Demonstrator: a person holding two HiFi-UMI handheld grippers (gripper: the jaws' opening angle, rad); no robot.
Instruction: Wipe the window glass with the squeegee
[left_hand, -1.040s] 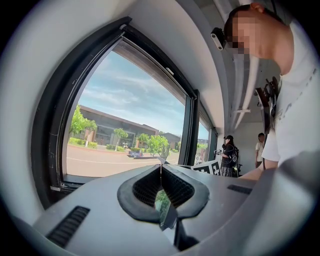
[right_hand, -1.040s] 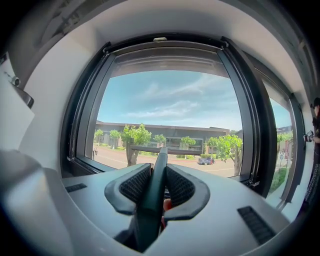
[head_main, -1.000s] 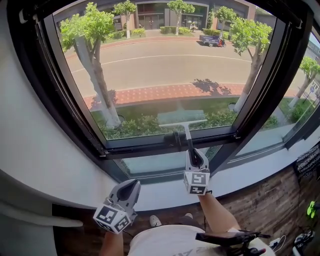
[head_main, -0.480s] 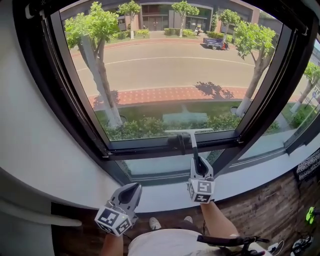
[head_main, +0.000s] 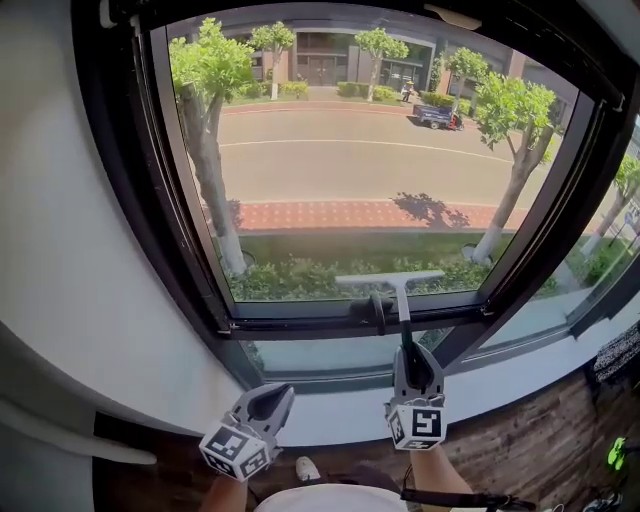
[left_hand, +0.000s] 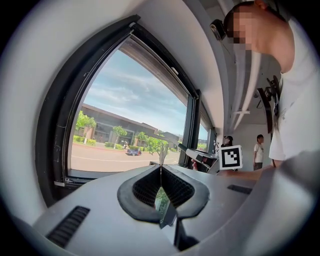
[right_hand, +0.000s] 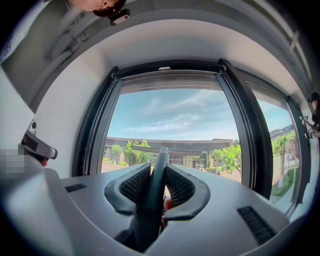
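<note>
The squeegee (head_main: 391, 281) lies with its pale blade level against the lowest part of the window glass (head_main: 350, 170), a little right of the pane's middle and just above the black bottom rail of the window frame (head_main: 300, 312). Its dark handle runs straight down and near across that rail into the right claw (head_main: 411, 352). In the right gripper view the right claw (right_hand: 158, 171) is clamped on the handle, both ribbed pads pressed against its sides, and the squeegee (right_hand: 156, 190) stands up between them with its blade crossing the view at the top. The left claw (head_main: 279, 393) hangs lower and to the left, near the white sill (head_main: 330, 408), well apart from the squeegee and off the glass. In the left gripper view the left claw (left_hand: 161, 169) has its jaws closed tip to tip with nothing held between them. Beyond the glass are a hedge (head_main: 300, 278), a red brick walkway (head_main: 340, 214), a road (head_main: 350, 160) and trees (head_main: 205, 70). Below the rail sits a narrow lower pane (head_main: 310, 352), and a wooden floor (head_main: 540, 440) shows at the near right.
</note>
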